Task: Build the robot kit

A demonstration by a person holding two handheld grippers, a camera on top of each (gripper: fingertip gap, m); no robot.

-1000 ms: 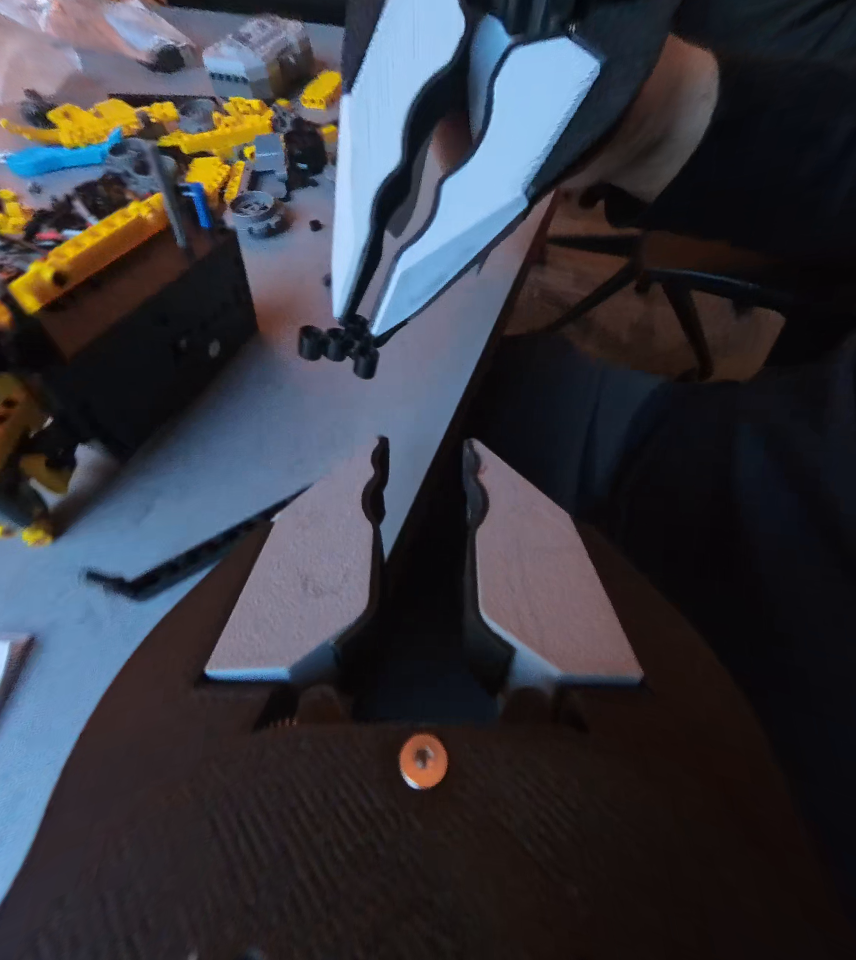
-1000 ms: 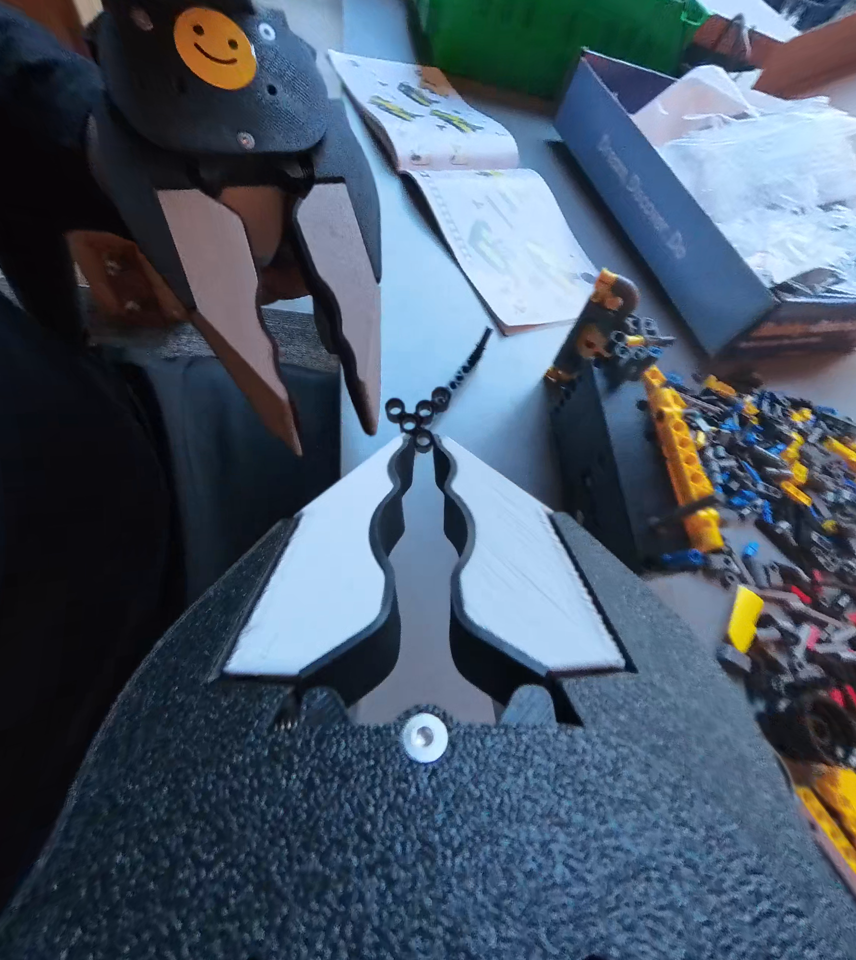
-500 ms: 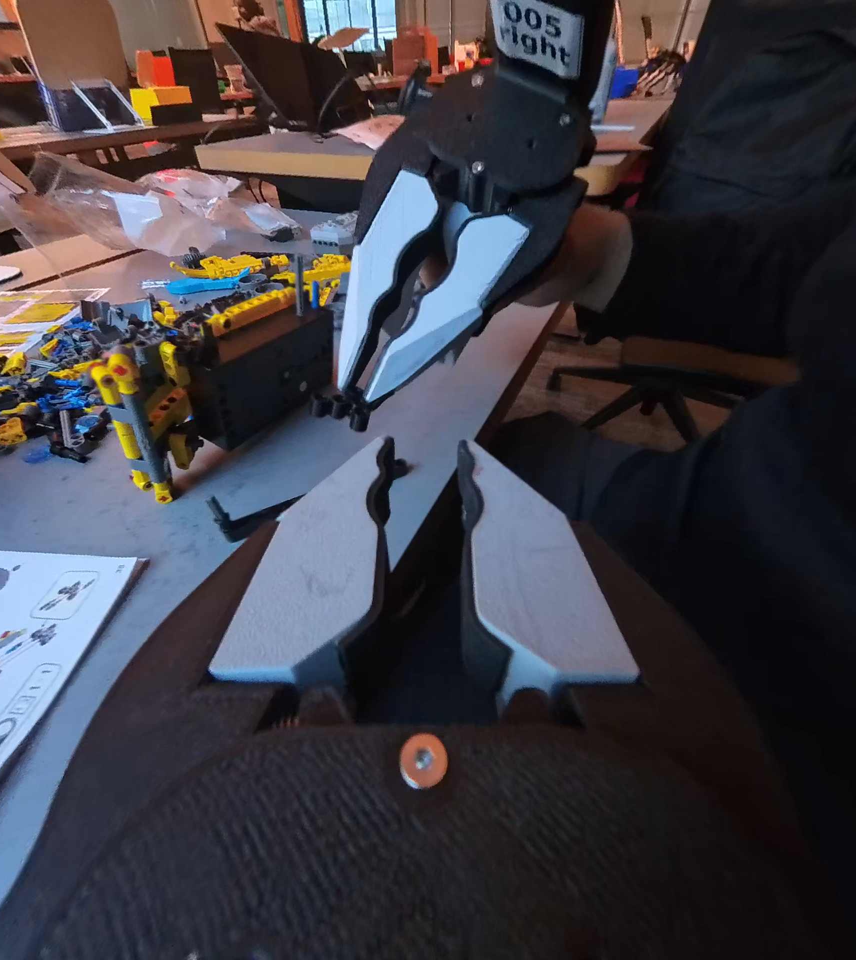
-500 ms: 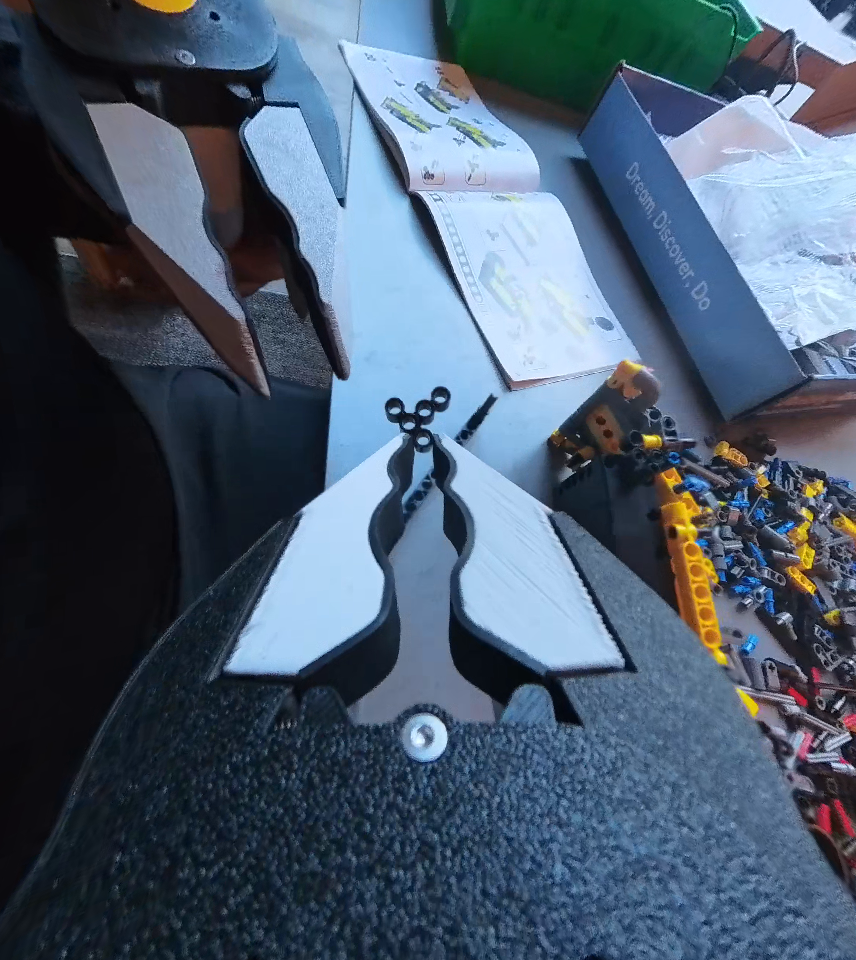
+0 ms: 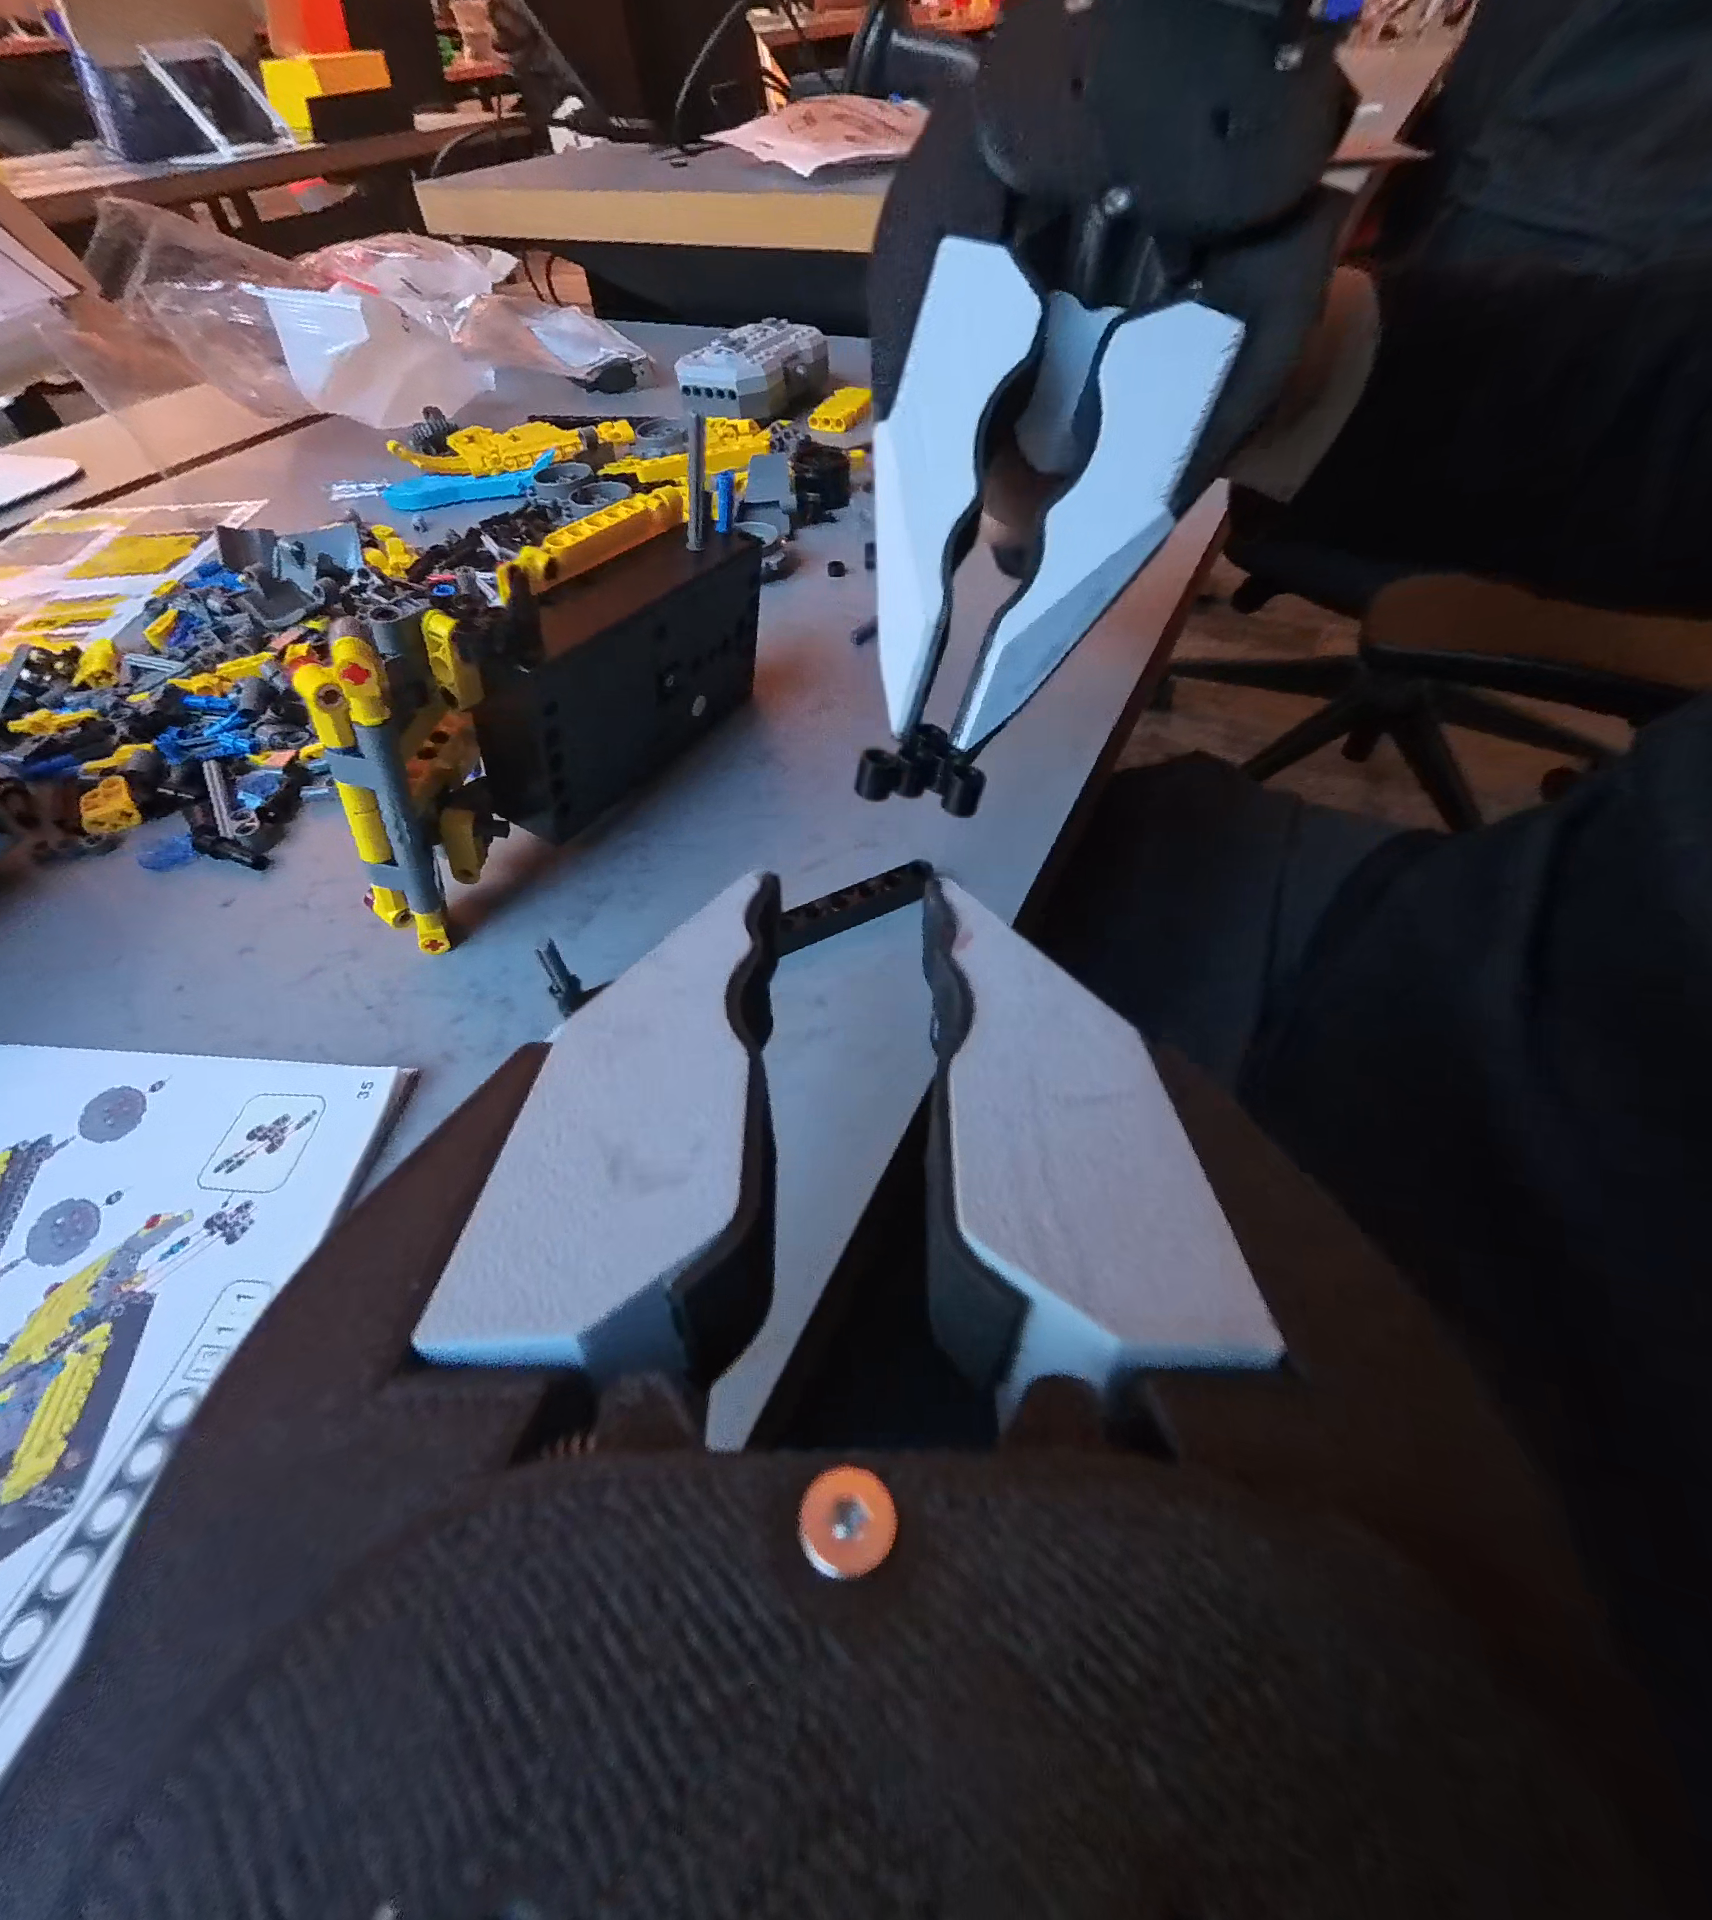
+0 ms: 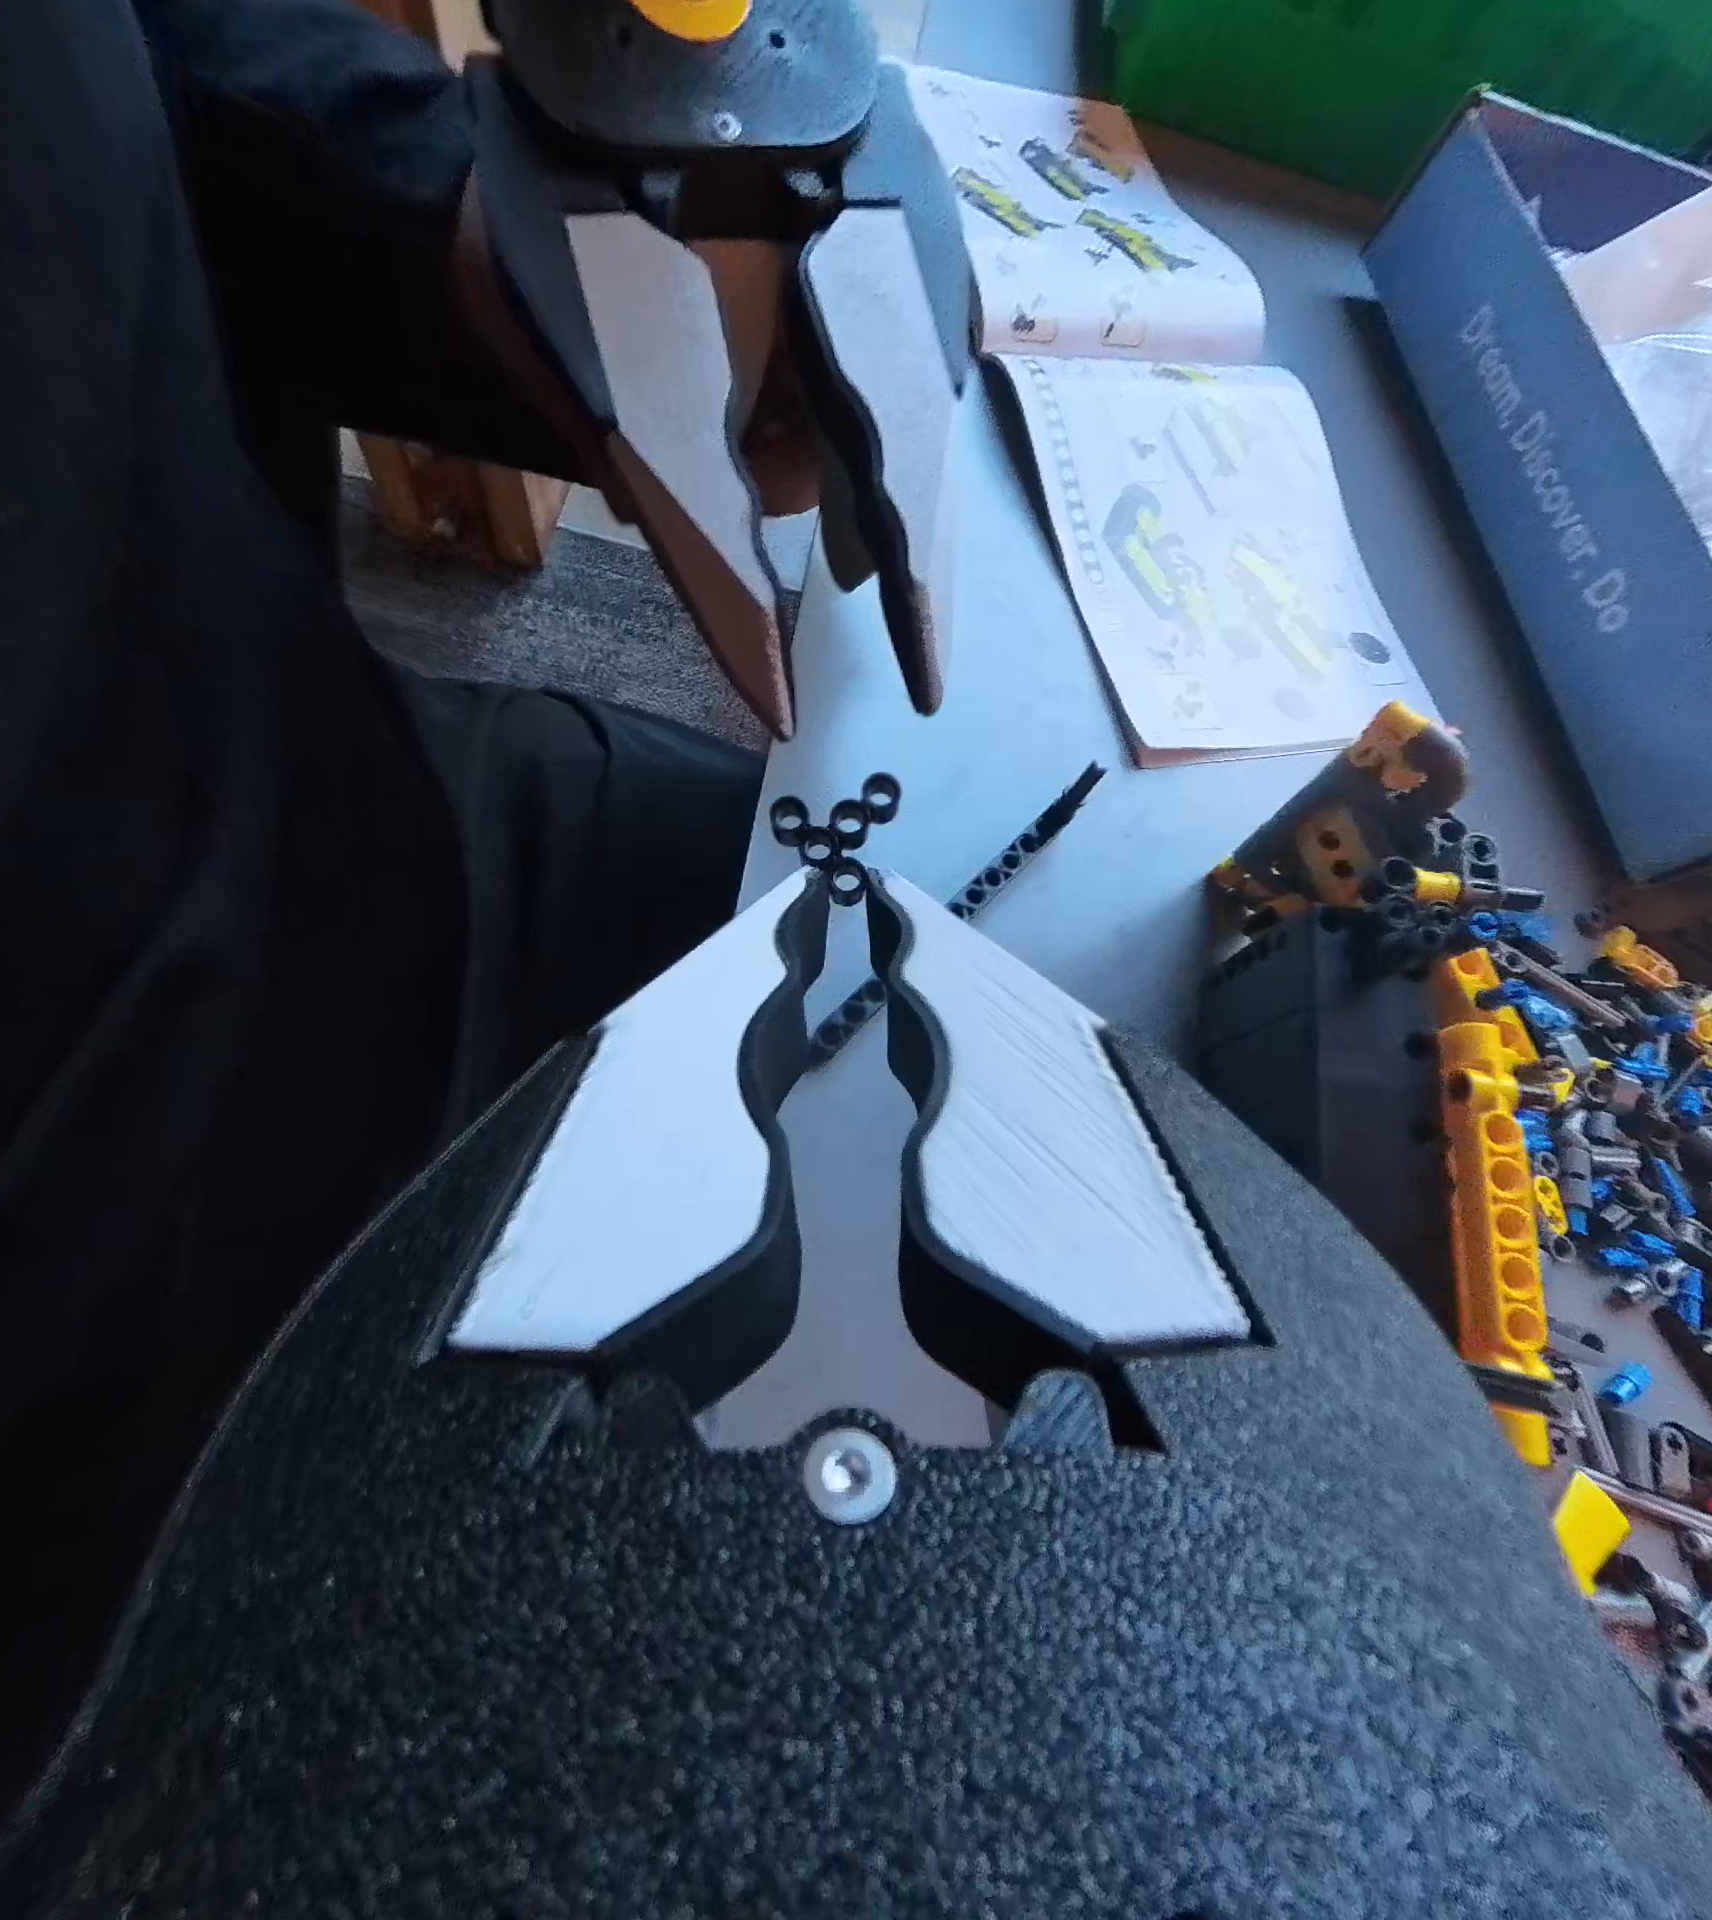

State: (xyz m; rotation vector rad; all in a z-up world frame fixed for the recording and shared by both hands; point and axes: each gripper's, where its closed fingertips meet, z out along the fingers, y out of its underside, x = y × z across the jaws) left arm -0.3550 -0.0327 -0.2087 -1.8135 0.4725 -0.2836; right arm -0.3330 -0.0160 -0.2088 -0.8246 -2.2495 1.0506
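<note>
My right gripper point(image 6: 844, 883) is shut on a small black connector with several ring ends point(image 6: 836, 831) and holds it in the air near the table's edge. The left wrist view shows this gripper point(image 5: 940, 743) pointing down with the connector point(image 5: 919, 774) at its tips. My left gripper point(image 5: 847, 899) is open and empty, facing the right gripper just below the connector. It also shows in the right wrist view point(image 6: 852, 717). A long black beam with holes point(image 6: 1018, 842) lies on the grey table point(image 5: 779, 821), visible past my left fingertips point(image 5: 758, 904).
A black and yellow part-built model point(image 5: 603, 665) stands on the table beside a pile of loose parts point(image 5: 156, 707). An open instruction booklet point(image 6: 1195, 540), a dark blue box point(image 6: 1579, 499) and plastic bags point(image 5: 312, 312) lie around. An office chair point(image 5: 1454, 675) stands past the table edge. Less than 4 cm separates the two grippers' tips.
The left gripper has tilted up and shifted over the table edge, so the black beam now shows past its tips. The right gripper still holds the connector.
</note>
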